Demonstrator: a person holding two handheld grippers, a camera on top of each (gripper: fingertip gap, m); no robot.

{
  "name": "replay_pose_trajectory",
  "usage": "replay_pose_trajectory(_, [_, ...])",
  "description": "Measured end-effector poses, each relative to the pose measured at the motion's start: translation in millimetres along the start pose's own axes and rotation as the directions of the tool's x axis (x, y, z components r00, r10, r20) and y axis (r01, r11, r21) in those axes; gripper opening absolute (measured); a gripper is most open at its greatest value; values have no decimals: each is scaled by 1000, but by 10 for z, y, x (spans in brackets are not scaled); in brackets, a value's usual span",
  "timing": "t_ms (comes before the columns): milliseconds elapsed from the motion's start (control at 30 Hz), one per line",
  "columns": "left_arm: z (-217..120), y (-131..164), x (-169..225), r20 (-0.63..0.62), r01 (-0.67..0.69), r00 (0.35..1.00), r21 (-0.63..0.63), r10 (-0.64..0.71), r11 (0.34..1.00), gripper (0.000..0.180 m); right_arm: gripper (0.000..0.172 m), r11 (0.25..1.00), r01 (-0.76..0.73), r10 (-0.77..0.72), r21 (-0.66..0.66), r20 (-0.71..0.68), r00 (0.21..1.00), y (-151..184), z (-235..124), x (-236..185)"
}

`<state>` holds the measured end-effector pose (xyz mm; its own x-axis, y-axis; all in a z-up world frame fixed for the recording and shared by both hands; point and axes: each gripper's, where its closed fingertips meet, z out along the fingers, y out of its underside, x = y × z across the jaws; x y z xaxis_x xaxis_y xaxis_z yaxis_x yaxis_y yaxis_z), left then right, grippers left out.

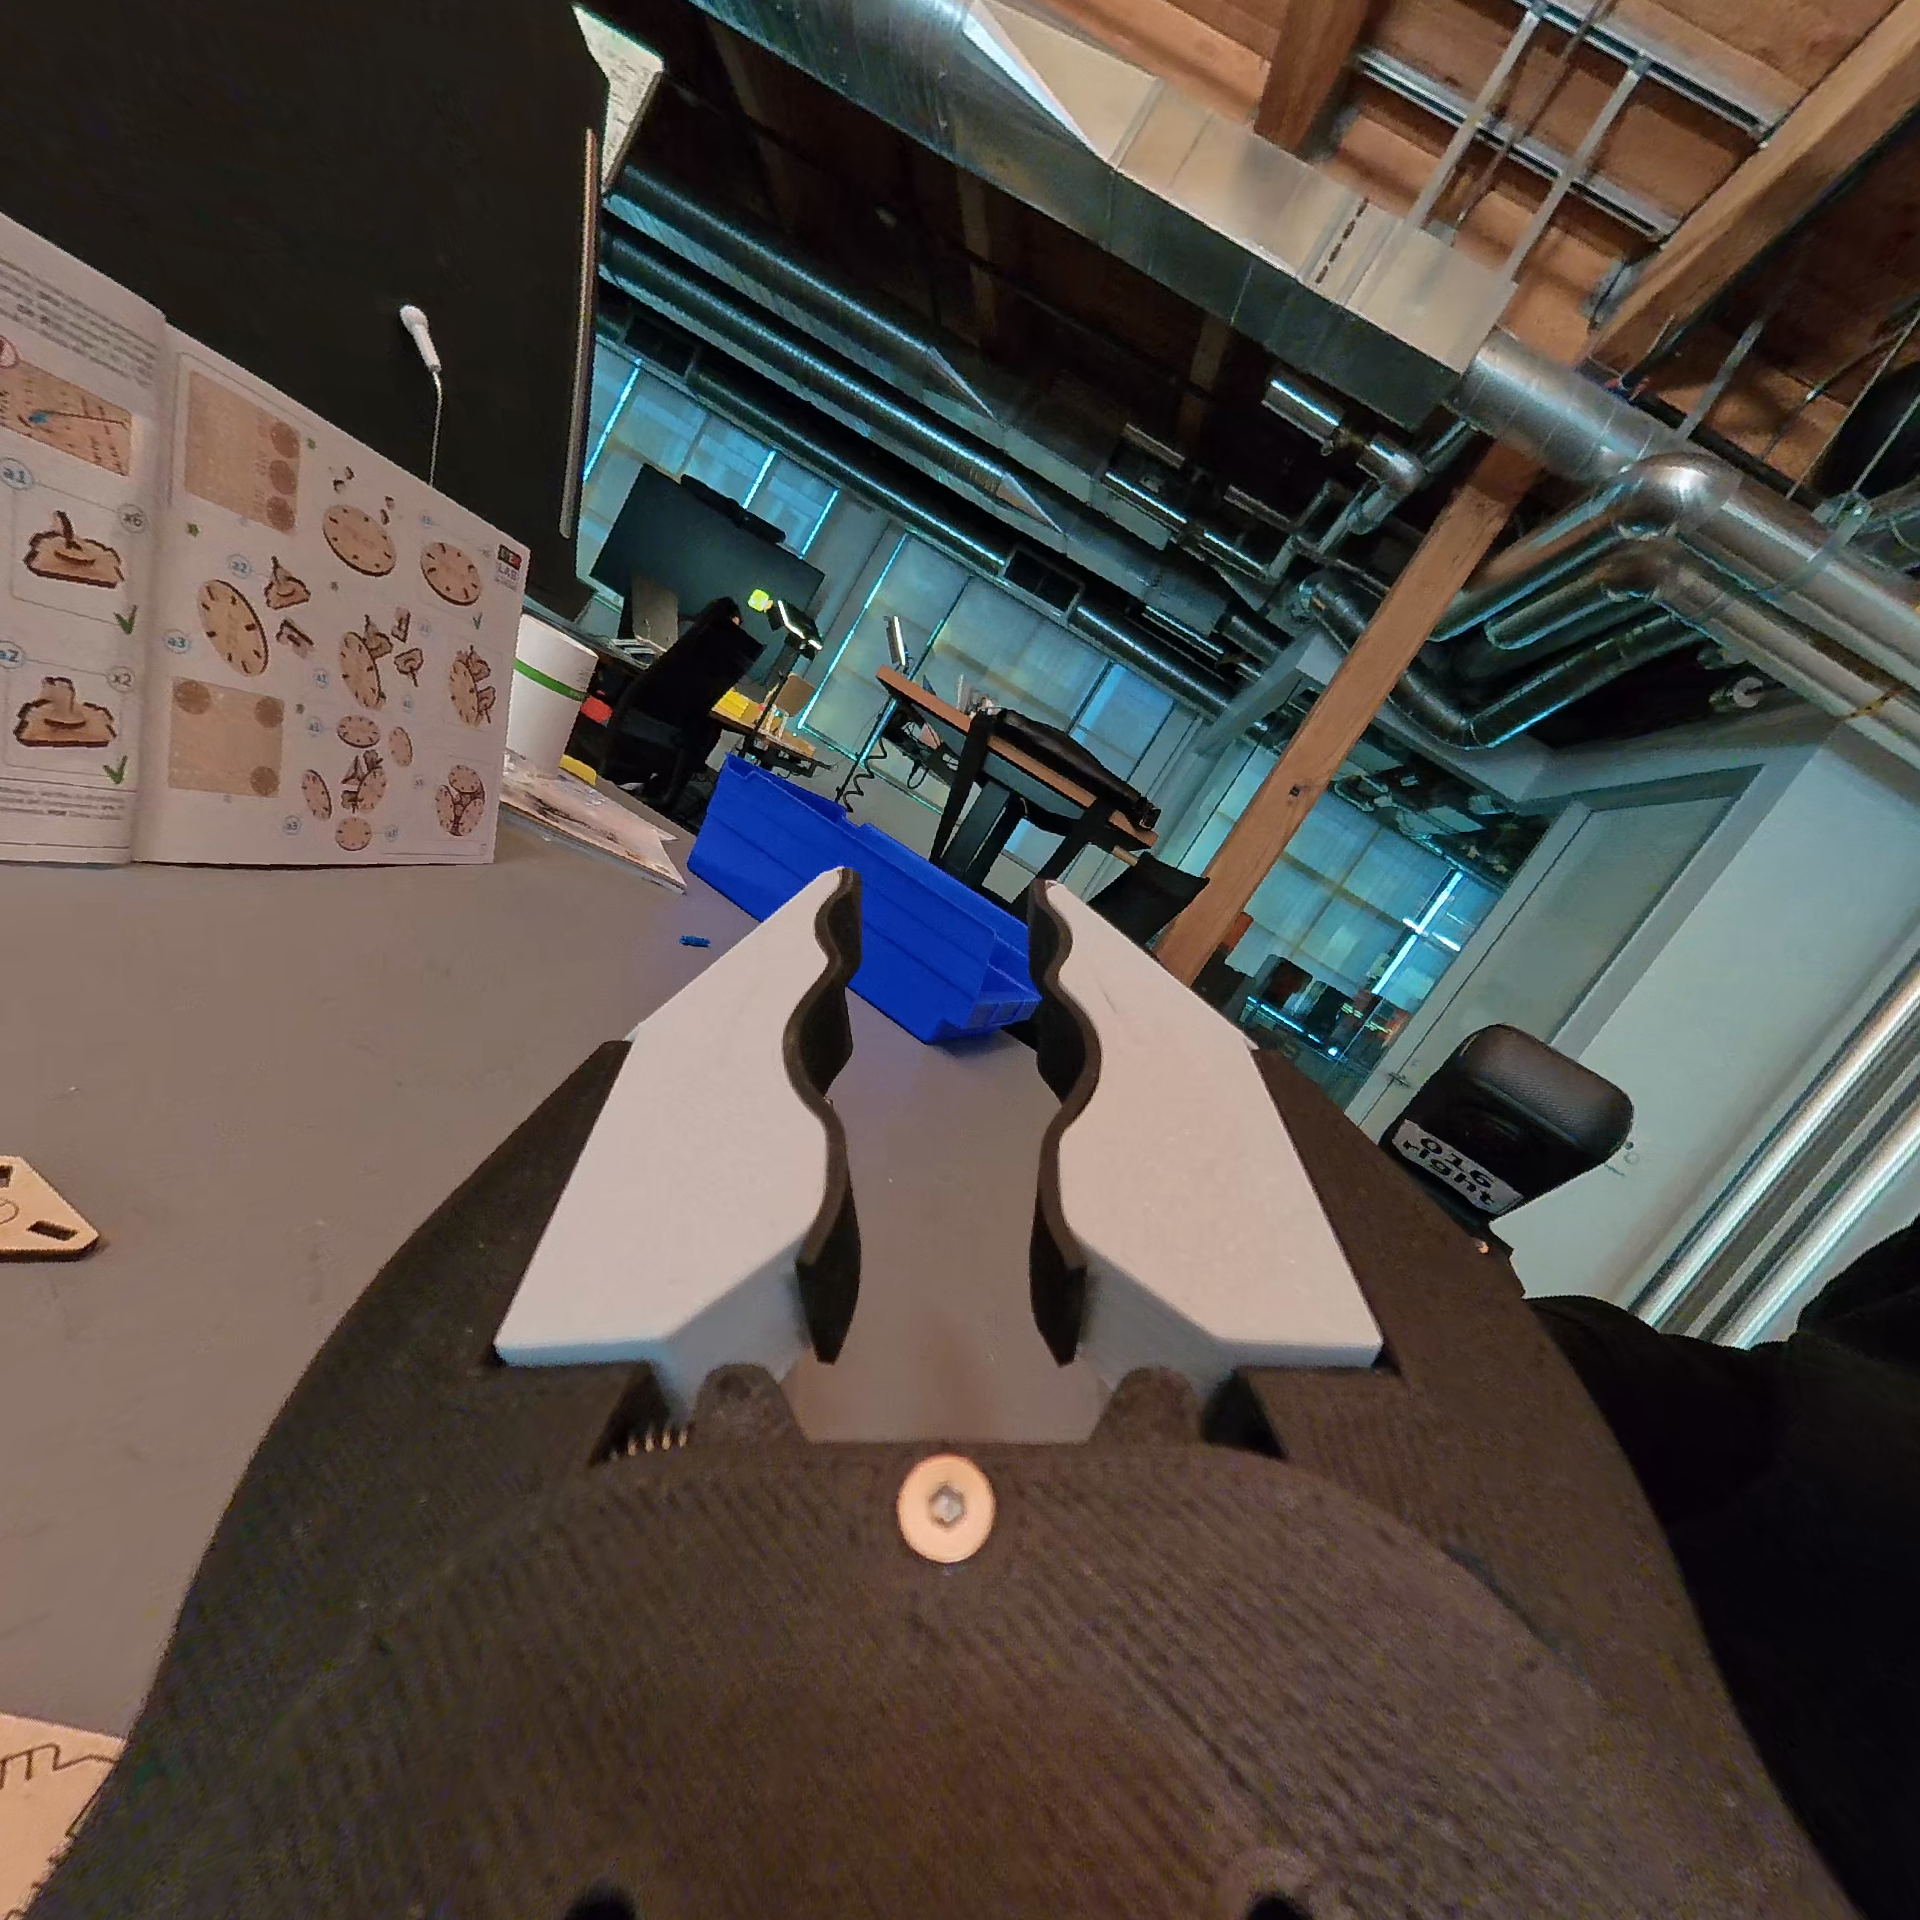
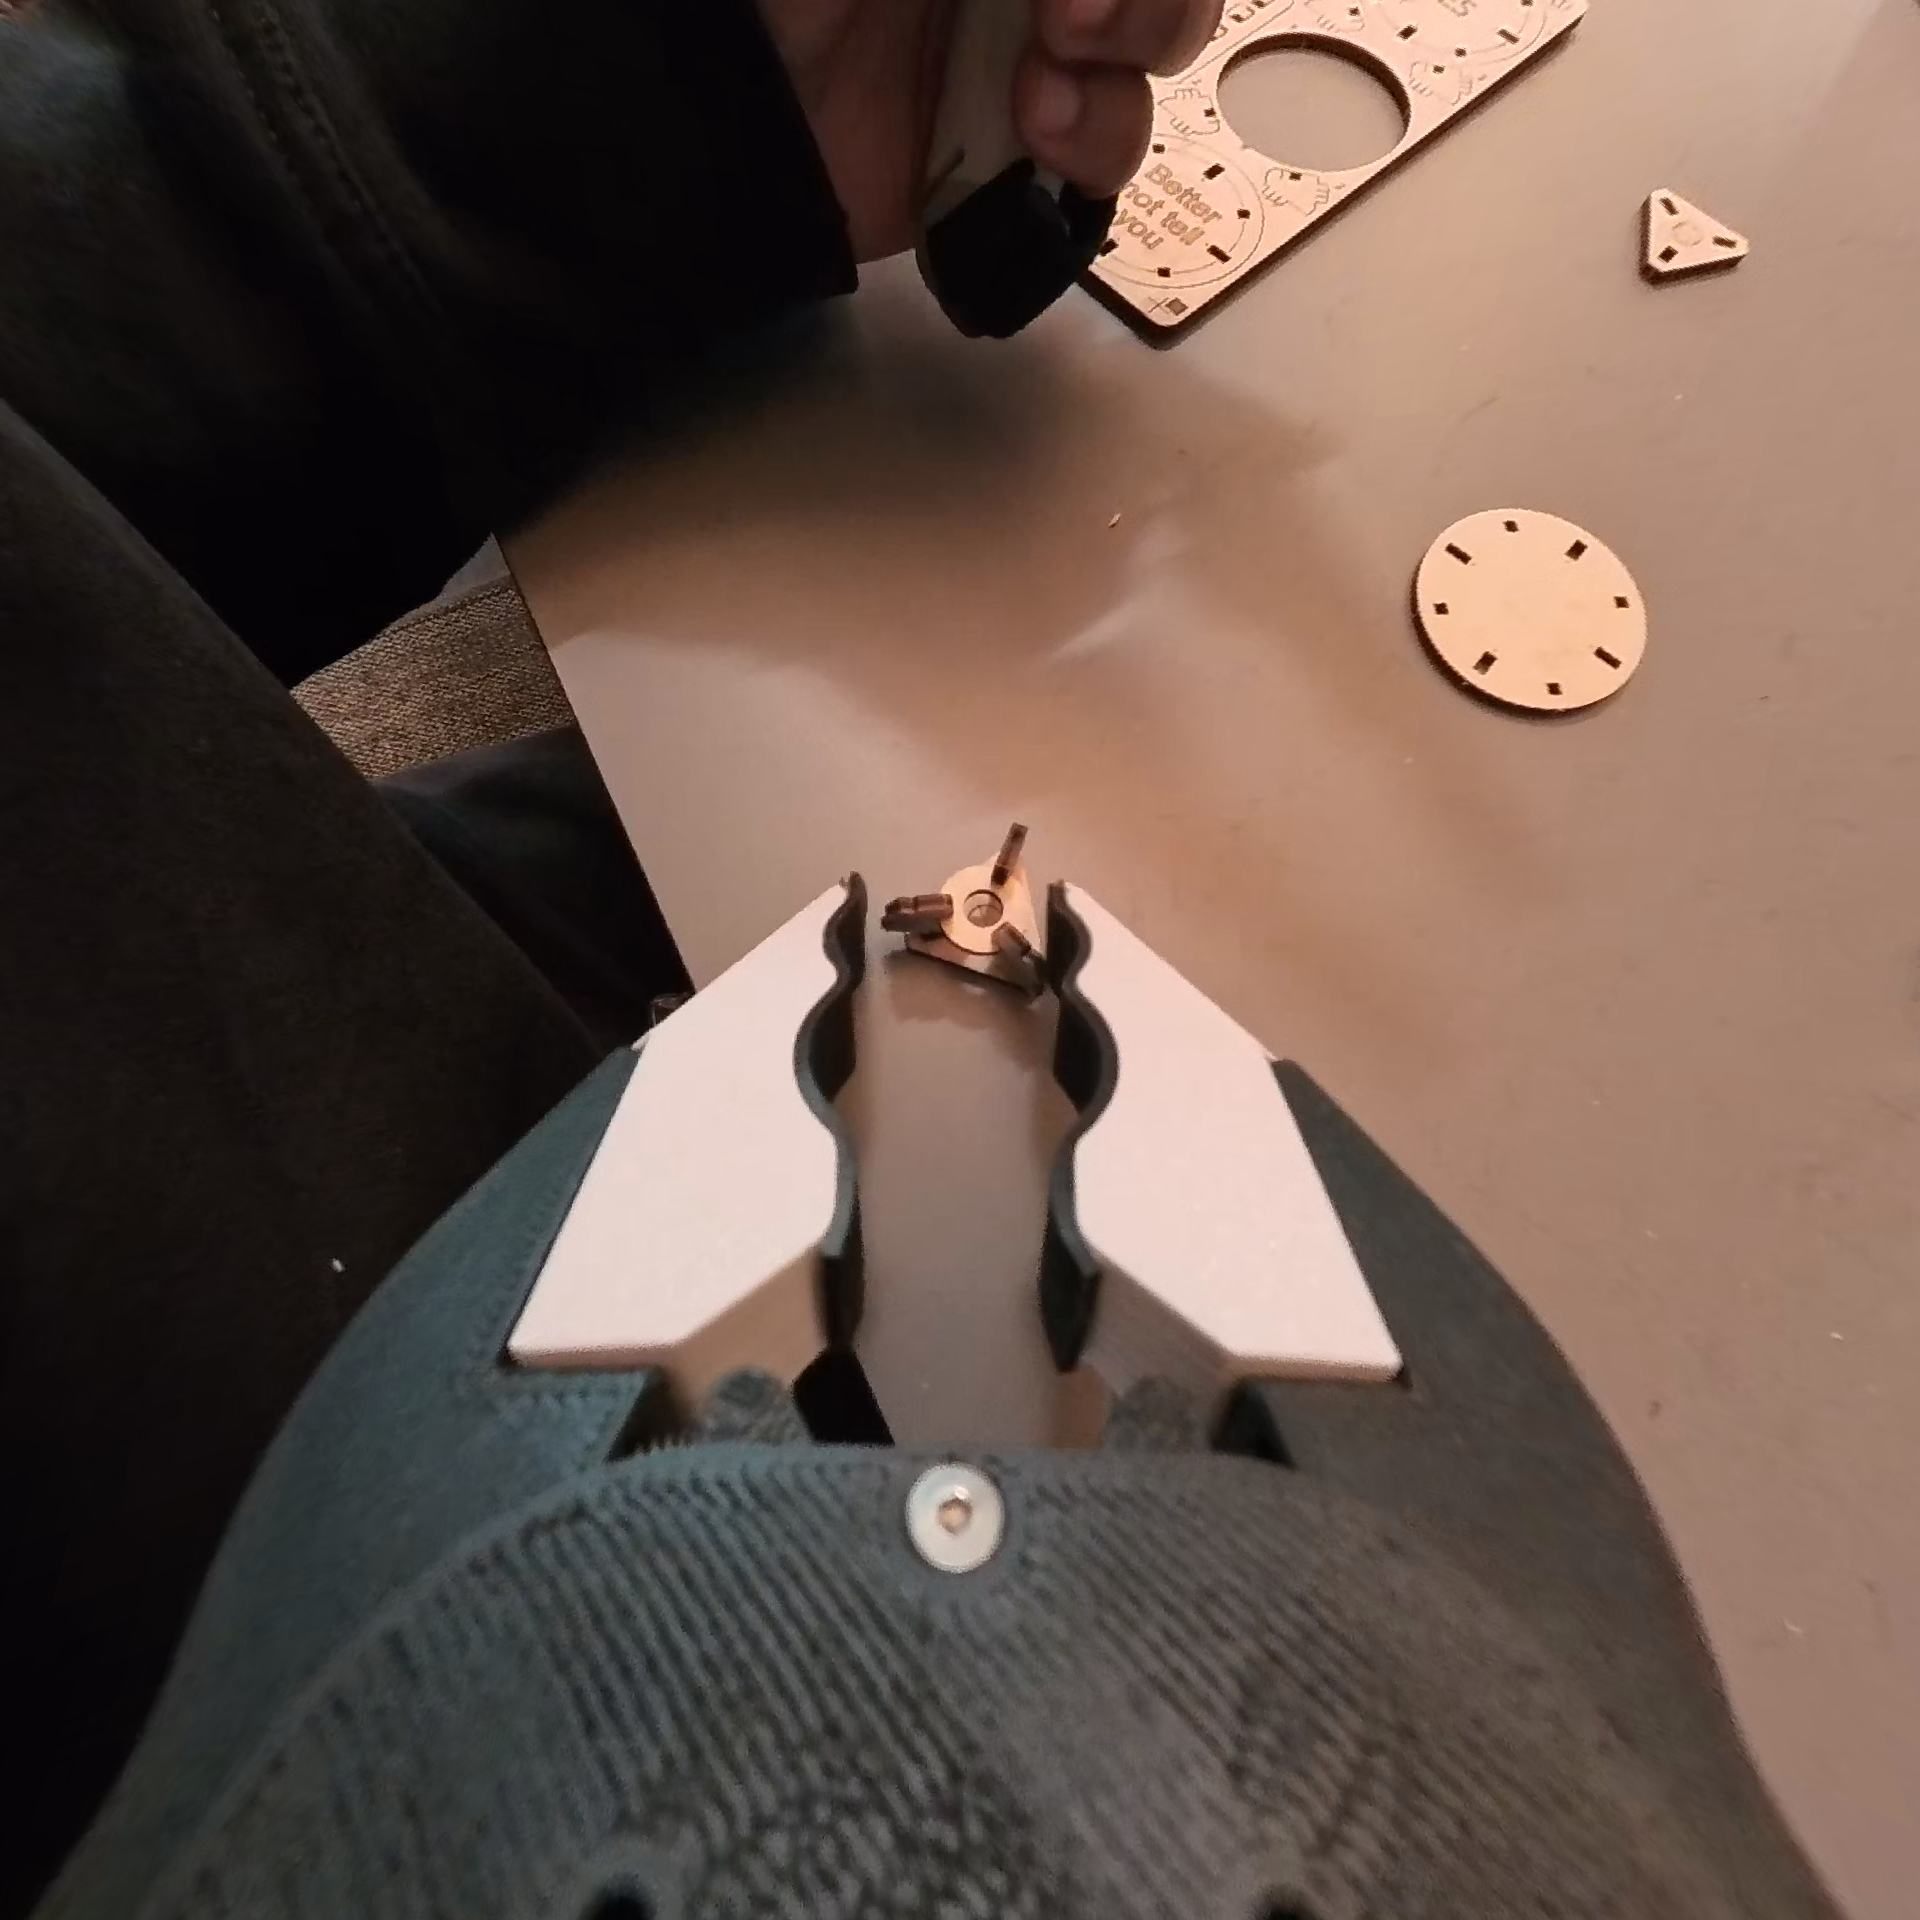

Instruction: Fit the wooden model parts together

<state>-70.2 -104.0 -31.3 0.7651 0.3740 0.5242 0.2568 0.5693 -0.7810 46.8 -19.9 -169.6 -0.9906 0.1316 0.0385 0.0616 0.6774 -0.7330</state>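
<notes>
Left tool [image 1: 943,904]: fingers standing apart, nothing between them, pointing low across the grey counter [image 1: 312,1039] toward the blue bin [image 1: 883,914]. The bin is lying on the counter just past the fingertips, not touching them. Left of the bin an open instruction booklet [image 1: 260,644] is standing upright, with a white paper cup [image 1: 545,696] between booklet and bin, further back. A tiny blue scrap [image 1: 694,941] is lying on the counter just left of the bin. A flat wooden triangle [image 1: 42,1210] is lying well to the left of the bin, at the near frame edge.

Right tool [image 2: 954,914]: fingers apart, looking down on the counter [image 2: 1351,935]. A small wooden triangular hub with three pegs [image 2: 977,925] is sitting on the counter between the fingertips, crowding the right pad [image 2: 1060,935]; clear gap to the left pad, so not clamped. Whether the right pad is actually touching it, can't tell.

Relative to the hub: a wooden disc with slots [image 2: 1527,613] is lying well off to the upper right; a cut-out wooden sheet [image 2: 1320,145] is lying at the far edge; a small wooden triangle [image 2: 1688,234] is right of that sheet. A hand [image 2: 997,94] is gripping a black handle [image 2: 1003,260] just left of the sheet.
</notes>
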Motion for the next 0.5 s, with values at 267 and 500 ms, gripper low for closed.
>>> replay_pose_trajectory(267, [-1,-1,0,-1,4,1000,1,-4,1000,30,34,1000,1,-1,-5,-10,1000,-4,-28,10])
replay_pose_trajectory(500, [-3,-4,2,-1,4,1000,3,-4,1000,30,29,1000,7,-8,-18,-10,1000,29,-19,27])
